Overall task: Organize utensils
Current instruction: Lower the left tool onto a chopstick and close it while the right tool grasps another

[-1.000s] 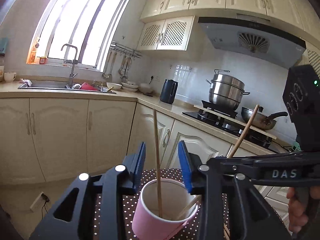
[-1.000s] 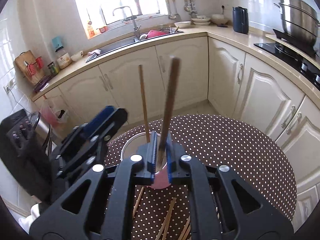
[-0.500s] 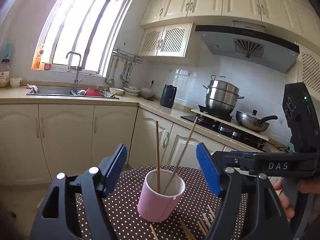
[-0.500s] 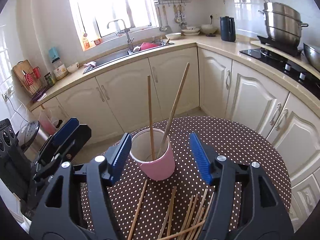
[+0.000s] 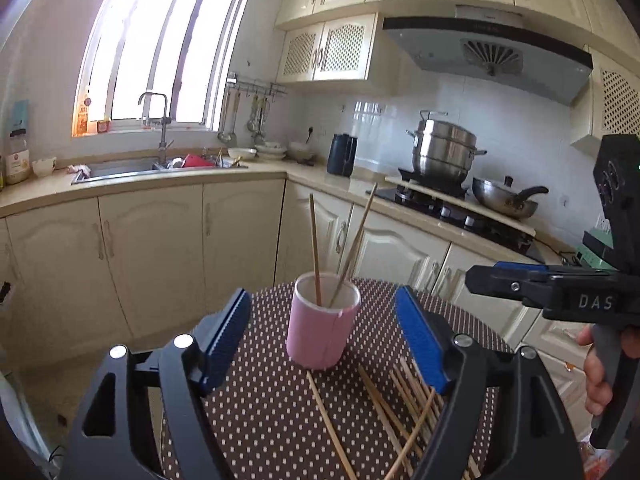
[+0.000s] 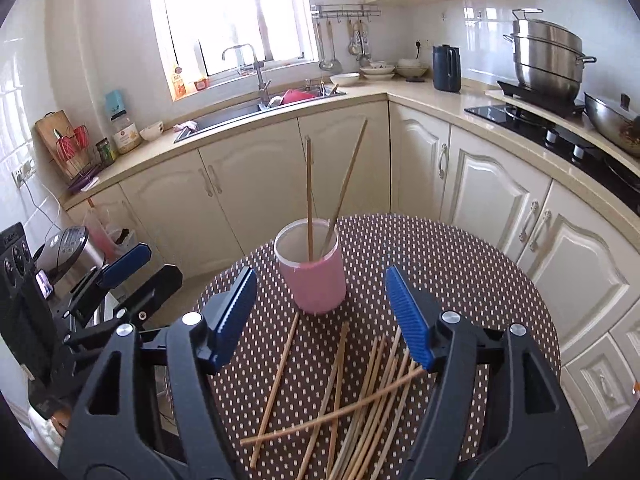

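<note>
I have both claws spread wide and empty: the left gripper [image 5: 324,344] and the right gripper [image 6: 320,316] each frame the pink cylindrical cup with the white inside [image 6: 312,268], but no pad touches it or anything else. Their jaws have just been opening, and nothing sits between them now except the view of the cup beyond. That cup stands upright near the far side of the round table with the brown white-dotted cloth [image 6: 460,280], and two thin wooden chopsticks [image 6: 309,200] already stand in it, one nearly vertical, the other leaning to the right. What I still have to sort is the loose heap of wooden chopsticks [image 6: 372,392] lying flat on the cloth on the near side of the cup, close below my fingers. In the right wrist view most of them run lengthwise away from me toward the cup, fanned slightly, with one lying crosswise over the bunch and a single stick [image 6: 276,380] apart on the left. I judge the right claw the nearer one to the bunch, which lies under its right finger, while the lone stick suits the left. Since the sticks point along my line of sight, I would have to close across them, not along them.
</note>
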`<move>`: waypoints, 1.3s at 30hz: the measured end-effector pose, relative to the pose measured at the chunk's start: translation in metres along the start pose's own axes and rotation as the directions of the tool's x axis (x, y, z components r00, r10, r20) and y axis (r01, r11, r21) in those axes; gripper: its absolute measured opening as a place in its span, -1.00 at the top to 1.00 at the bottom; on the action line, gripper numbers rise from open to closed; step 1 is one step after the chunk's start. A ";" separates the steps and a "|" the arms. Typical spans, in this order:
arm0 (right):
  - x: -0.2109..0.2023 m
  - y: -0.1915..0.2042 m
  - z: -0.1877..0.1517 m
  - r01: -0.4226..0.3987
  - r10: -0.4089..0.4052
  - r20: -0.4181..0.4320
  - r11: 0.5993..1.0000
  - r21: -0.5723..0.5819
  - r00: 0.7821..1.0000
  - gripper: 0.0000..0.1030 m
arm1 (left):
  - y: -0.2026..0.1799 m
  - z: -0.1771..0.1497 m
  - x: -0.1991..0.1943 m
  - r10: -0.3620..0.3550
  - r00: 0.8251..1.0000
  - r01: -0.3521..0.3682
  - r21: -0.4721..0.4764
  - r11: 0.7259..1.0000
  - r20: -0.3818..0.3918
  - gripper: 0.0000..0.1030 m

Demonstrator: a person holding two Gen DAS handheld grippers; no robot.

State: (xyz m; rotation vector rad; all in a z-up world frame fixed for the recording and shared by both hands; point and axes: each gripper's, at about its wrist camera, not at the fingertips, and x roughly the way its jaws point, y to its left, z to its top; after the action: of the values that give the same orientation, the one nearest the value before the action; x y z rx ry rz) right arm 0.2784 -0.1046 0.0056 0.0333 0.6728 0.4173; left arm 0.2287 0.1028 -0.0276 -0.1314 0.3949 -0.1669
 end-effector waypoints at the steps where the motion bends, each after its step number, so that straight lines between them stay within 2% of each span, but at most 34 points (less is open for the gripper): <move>1: -0.001 0.000 -0.005 0.002 -0.002 -0.007 1.000 -0.001 1.000 -0.29 | 0.000 -0.003 -0.002 -0.001 1.000 0.001 0.003 1.000 -0.017 -0.43; 8: -0.002 -0.005 -0.041 0.010 -0.010 -0.070 1.000 0.005 0.997 -0.29 | -0.003 -0.028 0.000 0.015 0.990 -0.010 0.037 0.999 -0.141 -0.43; 12: 0.004 -0.012 -0.060 0.018 -0.016 -0.117 1.000 0.019 0.993 -0.29 | -0.005 -0.043 0.009 0.004 0.972 0.006 0.044 0.999 -0.237 -0.43; 17: 0.011 -0.017 -0.080 0.039 -0.033 -0.175 0.999 0.035 0.984 -0.29 | -0.005 -0.064 0.030 0.023 0.929 -0.003 0.055 0.998 -0.368 -0.43; 20: 0.017 -0.024 -0.091 0.044 -0.032 -0.213 0.998 0.051 0.976 -0.29 | -0.004 -0.078 0.044 0.006 0.903 0.011 0.038 0.999 -0.429 -0.43; 25: 0.031 -0.037 -0.109 0.046 -0.020 -0.274 0.995 0.088 0.961 -0.29 | -0.007 -0.100 0.071 0.010 0.856 0.004 0.026 1.000 -0.517 -0.42; 29: 0.040 -0.052 -0.118 0.059 -0.015 -0.307 0.989 0.133 0.952 -0.29 | -0.011 -0.113 0.092 0.039 0.825 -0.022 0.037 0.999 -0.563 -0.42; 30: 0.042 -0.056 -0.119 0.062 -0.012 -0.315 0.987 0.151 0.949 -0.29 | -0.012 -0.116 0.099 0.048 0.817 -0.029 0.041 0.999 -0.575 -0.39; 32: 0.048 -0.068 -0.121 0.070 -0.004 -0.327 0.979 0.193 0.945 -0.28 | -0.013 -0.121 0.110 0.054 0.801 -0.034 0.044 0.998 -0.596 -0.14; 34: 0.056 -0.077 -0.122 0.061 0.024 -0.342 0.970 0.237 0.940 -0.28 | -0.013 -0.126 0.120 0.058 0.785 -0.041 0.042 0.998 -0.616 0.01; 36: 0.063 -0.082 -0.122 0.051 0.049 -0.354 0.962 0.269 0.934 -0.11 | -0.012 -0.126 0.124 0.076 0.793 -0.053 0.055 0.997 -0.604 0.04; 37: 0.068 -0.085 -0.122 0.042 0.069 -0.361 0.956 0.290 0.930 -0.07 | -0.011 -0.127 0.127 0.077 0.791 -0.056 0.054 0.997 -0.607 0.08; 39: 0.077 -0.089 -0.122 0.034 0.096 -0.371 0.944 0.328 0.924 0.07 | -0.010 -0.126 0.131 0.086 0.793 -0.067 0.054 0.996 -0.602 0.22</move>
State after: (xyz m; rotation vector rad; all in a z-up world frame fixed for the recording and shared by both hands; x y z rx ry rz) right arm 0.2908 -0.1690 -0.1508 0.2874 1.1280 0.3396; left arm 0.2968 0.0565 -0.1894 -0.0269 1.0425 -0.1314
